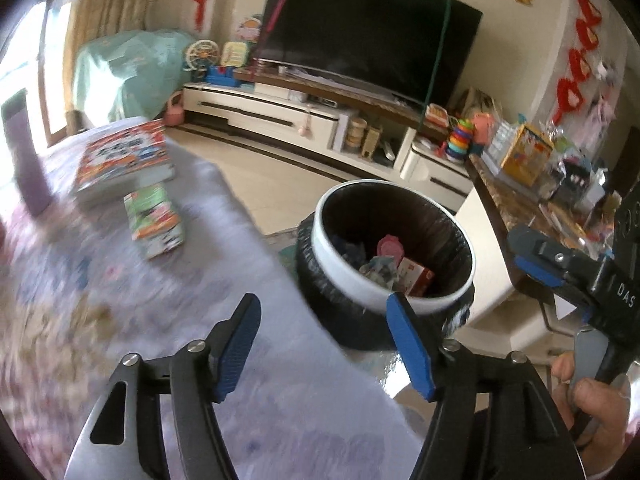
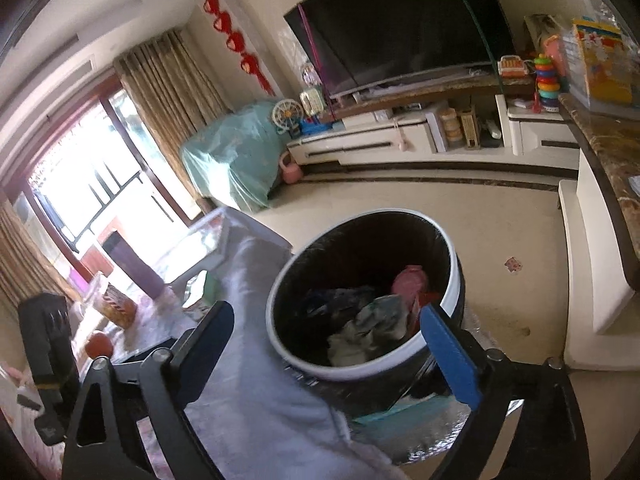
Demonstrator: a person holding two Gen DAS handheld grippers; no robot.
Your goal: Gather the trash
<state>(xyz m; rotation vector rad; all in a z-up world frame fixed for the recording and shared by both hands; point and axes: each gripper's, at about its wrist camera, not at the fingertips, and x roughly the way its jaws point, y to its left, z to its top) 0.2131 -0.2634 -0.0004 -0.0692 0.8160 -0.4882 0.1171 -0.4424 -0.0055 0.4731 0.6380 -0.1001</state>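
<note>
On the right hand-held gripper [image 1: 532, 252], letters "DAS"; both it and left hand-held gripper [image 1: 324, 344] agape, empty.

A big dark television [image 1: 368, 36] stands on a long white cabinet [image 1: 288, 116] at the far wall. A colourful ring-stacking toy [image 1: 460, 140] stands at the right end of this cabinet. At its left end a pink watering can [image 1: 175, 110] is on the floor, just beside a bulky thing under a light green cover [image 1: 128, 72]. Red paper ornaments [image 2: 236, 46] hang on the wall near the beige curtains [image 2: 168, 80]. On the cloth-covered table [image 1: 120, 280], a large picture book [image 1: 126, 156] lies near the far edge, and a smaller book [image 1: 154, 220] lies just beside it. A yellow box [image 1: 526, 154] stands on the brown marble counter [image 2: 612, 152].
</note>
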